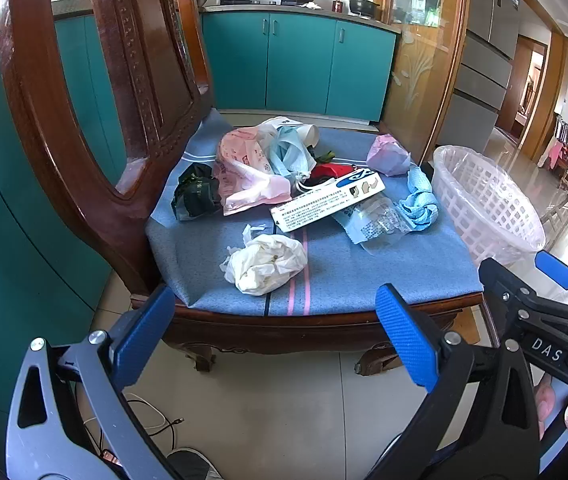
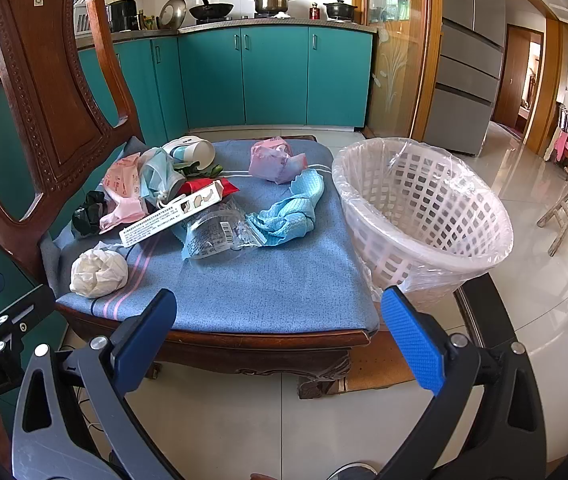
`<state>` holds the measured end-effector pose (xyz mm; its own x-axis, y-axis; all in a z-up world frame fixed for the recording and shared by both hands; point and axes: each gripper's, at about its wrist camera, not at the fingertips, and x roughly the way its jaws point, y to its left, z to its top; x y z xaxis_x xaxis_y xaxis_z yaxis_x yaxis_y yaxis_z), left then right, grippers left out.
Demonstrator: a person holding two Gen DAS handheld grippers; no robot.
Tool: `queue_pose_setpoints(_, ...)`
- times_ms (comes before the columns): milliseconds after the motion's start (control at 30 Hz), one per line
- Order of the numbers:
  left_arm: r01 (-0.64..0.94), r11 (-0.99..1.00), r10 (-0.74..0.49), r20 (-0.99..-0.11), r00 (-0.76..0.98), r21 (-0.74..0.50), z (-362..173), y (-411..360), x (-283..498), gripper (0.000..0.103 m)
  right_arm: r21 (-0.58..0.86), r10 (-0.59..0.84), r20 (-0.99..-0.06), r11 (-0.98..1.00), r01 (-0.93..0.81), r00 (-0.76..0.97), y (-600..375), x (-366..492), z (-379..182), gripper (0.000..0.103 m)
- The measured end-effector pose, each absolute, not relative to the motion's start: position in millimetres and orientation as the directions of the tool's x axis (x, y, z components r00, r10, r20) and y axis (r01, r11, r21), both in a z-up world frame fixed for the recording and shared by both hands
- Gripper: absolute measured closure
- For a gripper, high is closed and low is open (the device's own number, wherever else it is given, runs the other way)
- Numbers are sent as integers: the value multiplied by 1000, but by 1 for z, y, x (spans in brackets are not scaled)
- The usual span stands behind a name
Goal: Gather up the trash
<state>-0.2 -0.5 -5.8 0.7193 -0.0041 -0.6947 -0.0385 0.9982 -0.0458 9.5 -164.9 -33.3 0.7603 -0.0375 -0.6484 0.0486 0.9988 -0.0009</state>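
Observation:
Trash lies on the blue cushion (image 1: 355,272) (image 2: 284,288) of a wooden chair. Nearest me is a crumpled white tissue wad (image 1: 266,264) (image 2: 98,274). Behind it lie a long white box (image 1: 327,200) (image 2: 170,214), a clear plastic wrapper (image 1: 379,222) (image 2: 220,234), a light blue cloth (image 1: 417,196) (image 2: 291,210), a pink bag (image 1: 244,172) (image 2: 122,188), a black bag (image 1: 194,196) (image 2: 90,212), a pink-purple wad (image 1: 387,156) (image 2: 278,162) and a paper cup (image 2: 196,152). A lined white basket (image 1: 483,204) (image 2: 423,216) stands right of the cushion. My left gripper (image 1: 276,336) and right gripper (image 2: 280,334) hover open, empty, before the chair's front edge.
The carved chair back (image 1: 96,92) (image 2: 44,92) rises on the left. Teal cabinets (image 1: 295,64) (image 2: 272,76) and a stove with pots stand behind. A grey fridge (image 2: 467,60) is at the right. Cables (image 1: 152,416) lie on the tiled floor below.

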Motion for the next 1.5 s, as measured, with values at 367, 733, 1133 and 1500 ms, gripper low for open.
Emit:
queue_pose_setpoints(367,-38,998,-4,-696,718,-45,-6,-1,-1,3,-3,-42,-648,999,53,761,-165,10,-35,3)
queue_pose_setpoints(733,-39,998,-2,-696,718,-43,-6,0,-1,3,-5,-44,-646,999,53,762,-164,10,-35,3)
queue_pose_setpoints(1133,-39,998,-2,-699,715,-43,-8,2,0,3,-5,-45,-647,998,55,761,-164,10,-34,3)
queue_pose_setpoints(1500,-39,998,-1,-701,713,-41,-8,3,1,3,-5,-46,-647,998,55,761,-164,10,-35,3)
